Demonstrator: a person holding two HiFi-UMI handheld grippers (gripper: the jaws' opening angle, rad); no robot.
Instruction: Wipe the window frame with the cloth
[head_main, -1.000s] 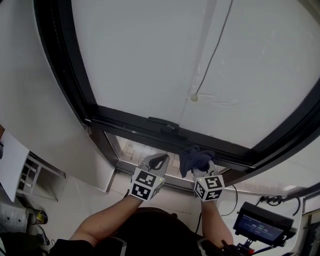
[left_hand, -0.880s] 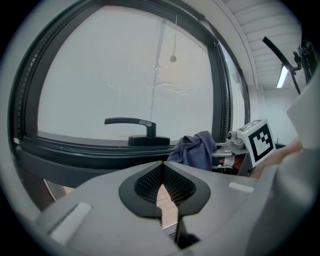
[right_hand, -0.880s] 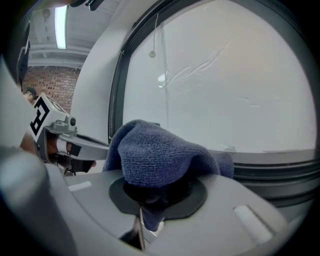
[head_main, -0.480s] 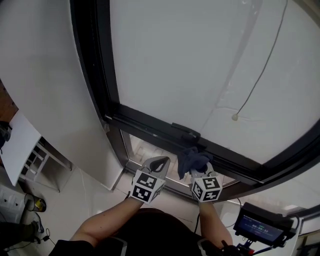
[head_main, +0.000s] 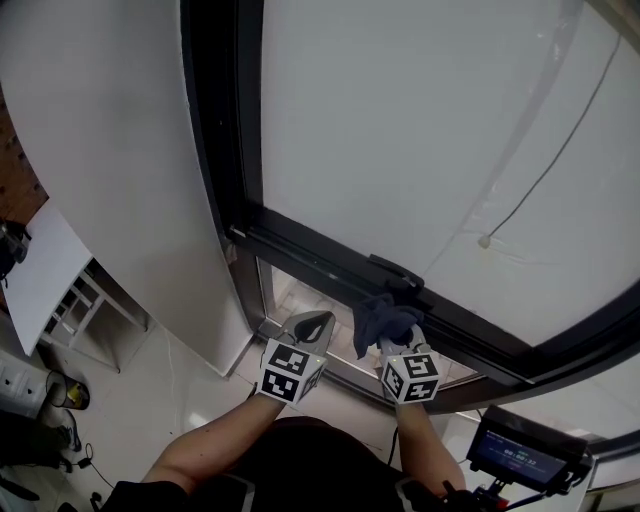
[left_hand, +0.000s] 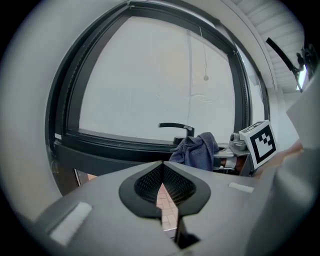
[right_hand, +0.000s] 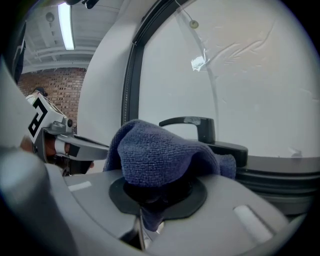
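Head view: the cloth (head_main: 385, 318) is a dark blue bunch pinched in the closed jaws of the right gripper (head_main: 396, 343). It lies against the lower bar of the window frame (head_main: 300, 255), just under the window handle (head_main: 395, 270). One second ago the handle stood up and to the left of the cloth; now the cloth is directly below it. The picture has also turned, so the left upright of the frame looks steeper. The left gripper (head_main: 316, 322) is near the lower bar, just beside the right one, about as before. Its jaws are pressed together with nothing between them.

Along the lower bar there is free length on both sides, to the left corner of the frame and toward the right edge of the picture. Above the bar the pale pane is bare except for a thin cord (head_main: 545, 170) ending in a small knob.

In the right gripper view the cloth (right_hand: 155, 150) covers the jaw tips, and only one fold hangs down between the jaws. The handle (right_hand: 192, 122) rises behind it. In the left gripper view, whether the cloth (left_hand: 197, 150) really touches the bar is not certain.
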